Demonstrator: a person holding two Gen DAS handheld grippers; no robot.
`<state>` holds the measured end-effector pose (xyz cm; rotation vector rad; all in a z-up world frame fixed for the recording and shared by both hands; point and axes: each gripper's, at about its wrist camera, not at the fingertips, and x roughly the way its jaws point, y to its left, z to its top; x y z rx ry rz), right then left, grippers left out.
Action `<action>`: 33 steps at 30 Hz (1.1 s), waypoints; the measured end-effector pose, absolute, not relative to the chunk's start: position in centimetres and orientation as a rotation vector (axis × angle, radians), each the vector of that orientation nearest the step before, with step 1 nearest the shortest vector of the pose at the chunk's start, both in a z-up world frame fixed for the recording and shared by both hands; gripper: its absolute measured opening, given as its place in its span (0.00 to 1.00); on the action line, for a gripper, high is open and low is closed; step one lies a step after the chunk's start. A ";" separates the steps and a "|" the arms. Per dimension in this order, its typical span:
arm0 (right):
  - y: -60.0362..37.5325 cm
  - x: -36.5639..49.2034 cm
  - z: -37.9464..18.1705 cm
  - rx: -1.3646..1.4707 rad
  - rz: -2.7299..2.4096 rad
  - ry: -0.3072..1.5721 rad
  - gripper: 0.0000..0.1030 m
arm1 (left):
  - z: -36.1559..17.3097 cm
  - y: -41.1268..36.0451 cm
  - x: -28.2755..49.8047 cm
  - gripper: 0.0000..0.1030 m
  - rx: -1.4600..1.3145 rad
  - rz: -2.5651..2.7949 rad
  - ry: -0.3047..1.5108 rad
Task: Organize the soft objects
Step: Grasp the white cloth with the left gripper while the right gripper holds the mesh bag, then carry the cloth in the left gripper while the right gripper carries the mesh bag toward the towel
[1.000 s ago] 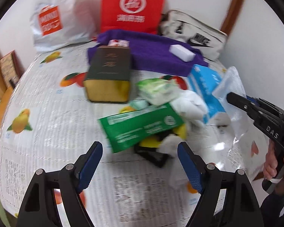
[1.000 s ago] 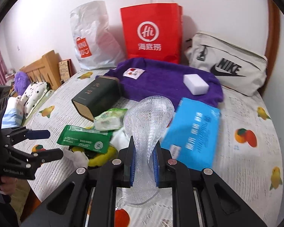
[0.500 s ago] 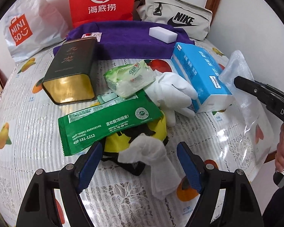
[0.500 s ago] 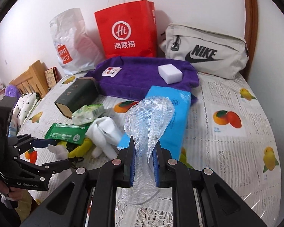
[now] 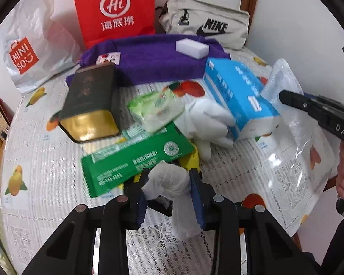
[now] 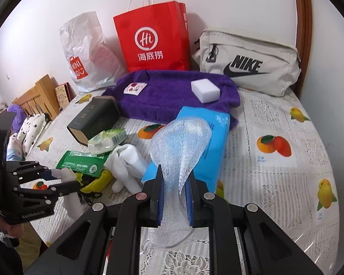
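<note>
Left gripper (image 5: 169, 183) closing on white cloth (image 5: 166, 180) (bunched) — right gripper (image 6: 174, 184) clamps mesh bag (image 6: 180, 144).

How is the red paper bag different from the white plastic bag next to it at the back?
The red paper bag stands upright and flat-sided, while the white plastic bag slumps and is crumpled. The red paper bag has white cord handles showing; none show on the white plastic bag. The red one carries a white round logo, the white one a small red logo. Both lean against the wall behind the purple towel.
</note>
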<state>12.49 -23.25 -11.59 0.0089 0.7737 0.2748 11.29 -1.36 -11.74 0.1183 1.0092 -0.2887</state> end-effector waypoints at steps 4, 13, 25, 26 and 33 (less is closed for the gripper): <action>-23.4 13.0 -10.6 0.008 0.277 0.778 0.16 | -9.8 -0.6 11.6 0.31 0.090 -0.284 0.985; -23.2 13.7 -8.4 -0.069 0.316 0.762 0.16 | -6.5 1.1 13.1 0.31 0.040 -0.266 0.942; -24.4 15.0 -8.3 0.011 0.290 0.777 0.16 | -4.1 2.8 15.5 0.31 0.023 -0.225 0.899; -24.3 15.2 -8.4 0.014 0.288 0.779 0.16 | -4.1 2.8 15.8 0.31 0.022 -0.222 0.901; -24.0 16.7 -8.5 -0.013 0.295 0.799 0.16 | -3.9 3.5 17.6 0.31 -0.006 -0.214 0.897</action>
